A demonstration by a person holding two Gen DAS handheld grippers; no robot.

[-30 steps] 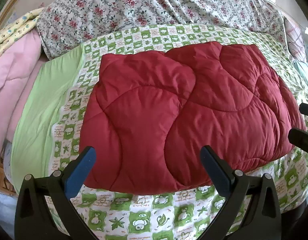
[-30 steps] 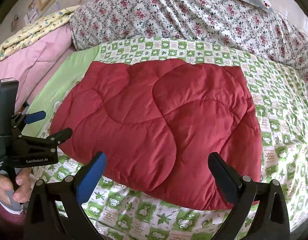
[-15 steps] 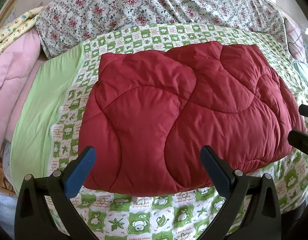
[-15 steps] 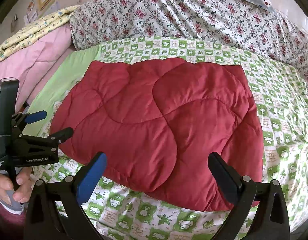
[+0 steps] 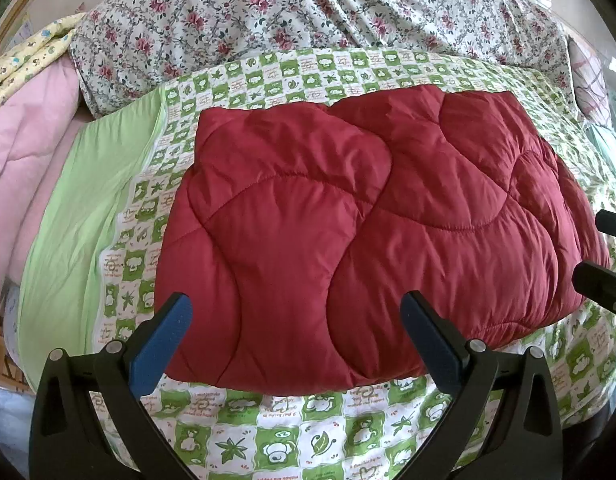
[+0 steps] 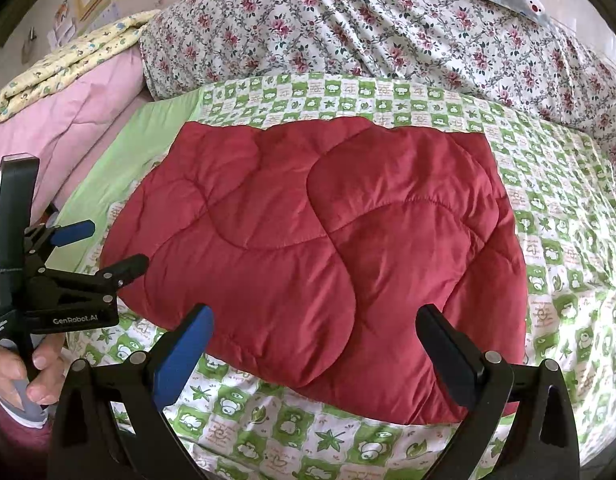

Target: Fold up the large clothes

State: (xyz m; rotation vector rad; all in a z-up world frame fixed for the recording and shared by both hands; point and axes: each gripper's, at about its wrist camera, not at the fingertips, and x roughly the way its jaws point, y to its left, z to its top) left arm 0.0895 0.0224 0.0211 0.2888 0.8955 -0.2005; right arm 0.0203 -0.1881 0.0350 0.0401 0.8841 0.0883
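A red quilted padded garment lies folded into a flat rectangle on the green-and-white checked bed sheet; it also shows in the right wrist view. My left gripper is open and empty, held just in front of the garment's near edge. My right gripper is open and empty, also in front of the near edge. The left gripper shows at the left of the right wrist view, beside the garment's left edge. The tips of the right gripper show at the right edge of the left wrist view.
A floral quilt is piled along the back of the bed. A pink duvet with a yellow blanket on it lies at the left. A plain light-green sheet strip runs along the left side.
Both grippers have drifted very slightly; the garment lies still and both grippers stay open.
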